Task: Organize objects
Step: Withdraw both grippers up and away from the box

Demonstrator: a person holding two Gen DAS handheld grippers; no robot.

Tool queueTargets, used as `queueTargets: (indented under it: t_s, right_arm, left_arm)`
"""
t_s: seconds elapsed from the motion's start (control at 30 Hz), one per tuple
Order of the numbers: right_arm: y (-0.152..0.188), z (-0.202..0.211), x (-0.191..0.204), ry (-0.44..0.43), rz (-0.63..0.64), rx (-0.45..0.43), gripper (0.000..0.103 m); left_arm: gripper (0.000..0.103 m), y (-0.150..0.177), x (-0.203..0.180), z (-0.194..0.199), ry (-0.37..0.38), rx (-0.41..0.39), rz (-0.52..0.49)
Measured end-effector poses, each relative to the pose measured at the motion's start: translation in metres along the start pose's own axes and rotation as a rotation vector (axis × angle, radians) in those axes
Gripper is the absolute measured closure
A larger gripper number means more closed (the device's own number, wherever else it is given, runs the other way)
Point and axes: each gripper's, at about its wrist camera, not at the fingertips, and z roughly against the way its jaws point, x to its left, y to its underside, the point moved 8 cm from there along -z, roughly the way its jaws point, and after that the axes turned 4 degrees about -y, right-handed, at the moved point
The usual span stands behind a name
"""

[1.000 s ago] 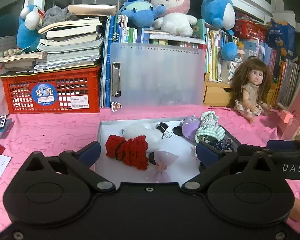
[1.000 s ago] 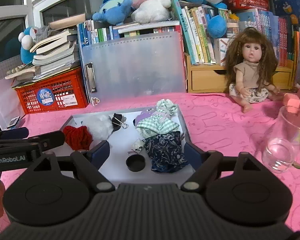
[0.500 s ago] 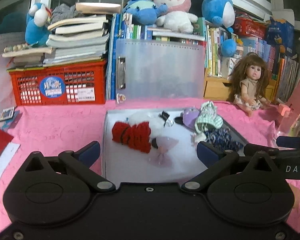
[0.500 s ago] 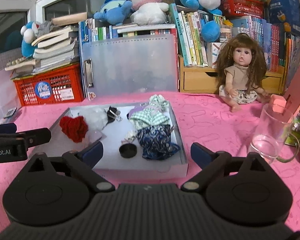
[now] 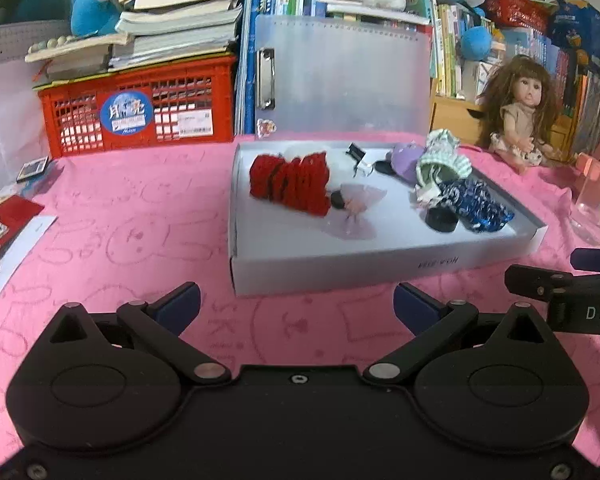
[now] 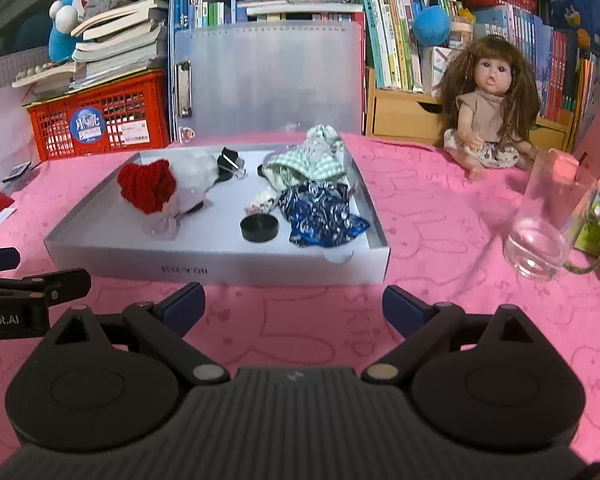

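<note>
- Your left gripper (image 5: 296,306) hangs over the pink tabletop (image 5: 140,240) just short of the white box's (image 5: 380,266) near wall, its fingers (image 5: 179,306) spread wide with nothing between them.
- Your right gripper (image 6: 294,306) sits in the same pose just short of that near wall, fingers (image 6: 404,308) released and empty.
- Each gripper shows at the edge of the other's view, so the two are side by side.
- Inside the box, the red knitted piece (image 6: 148,186) lies at the left, touching a pale pink tulle piece (image 5: 354,204).
- A black round cap (image 6: 259,227) rests on the box floor just beside the dark blue floral garment (image 6: 320,216).
- The green checked garment (image 6: 308,162) lies behind the blue one, touching it.
- A black binder clip (image 6: 229,162) sits near the back wall.
- The doll (image 6: 490,104) sits on the tabletop to the right, well apart from the box.
- A clear glass mug (image 6: 548,224) stands right of the box.
</note>
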Motion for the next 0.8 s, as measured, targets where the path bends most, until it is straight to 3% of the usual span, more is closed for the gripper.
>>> queueTargets:
  t_s: [0.8]
  right_arm:
    - [0.023, -0.005, 0.005, 0.001, -0.007, 0.046, 0.002]
  left_arm:
    - [0.000, 0.021, 0.002, -0.007, -0.020, 0.052, 0.005]
